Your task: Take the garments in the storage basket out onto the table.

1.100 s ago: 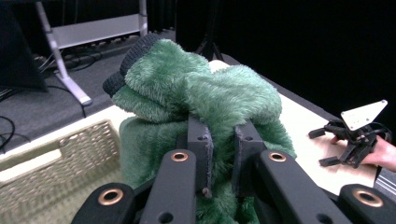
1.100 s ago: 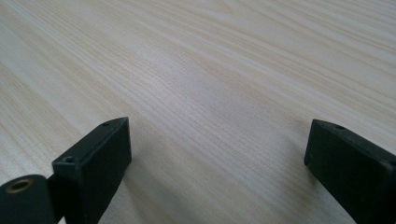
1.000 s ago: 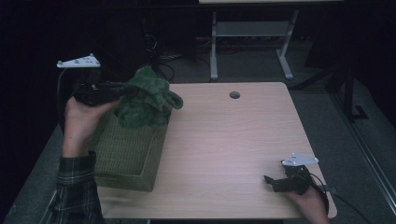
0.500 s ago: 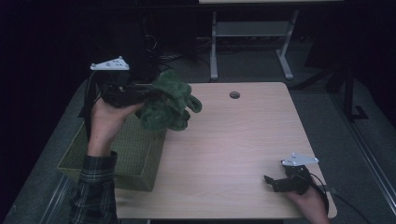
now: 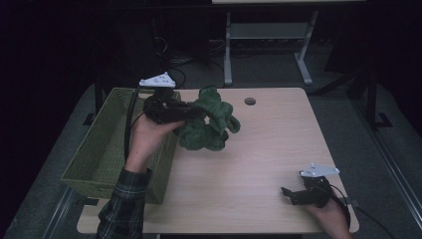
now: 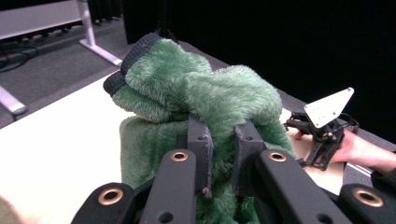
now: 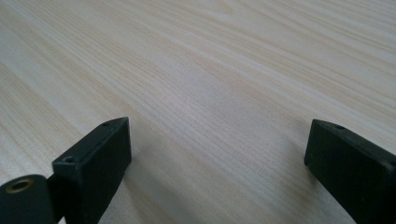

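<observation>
L gripper [image 6: 223, 140] pinching fuzzy green plush garment [image 5: 209, 124] above table [image 5: 259, 164], beside green woven basket [image 5: 94, 154]. R gripper [image 7: 217, 154] spread, nothing between. No readable text.

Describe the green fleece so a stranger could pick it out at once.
Start at the wooden table, then look to the woven basket at its left edge. Just right of it, the left gripper pinches the fleece above the tabletop: the one fuzzy, dark green, crumpled thing there.

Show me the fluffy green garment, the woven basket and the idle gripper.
green garment [image 5: 211, 124], high view, middle of the bundle.
woven basket [image 5: 102, 144], high view, inner wall.
right gripper [image 5: 291, 194], high view, between its open jaws.
</observation>
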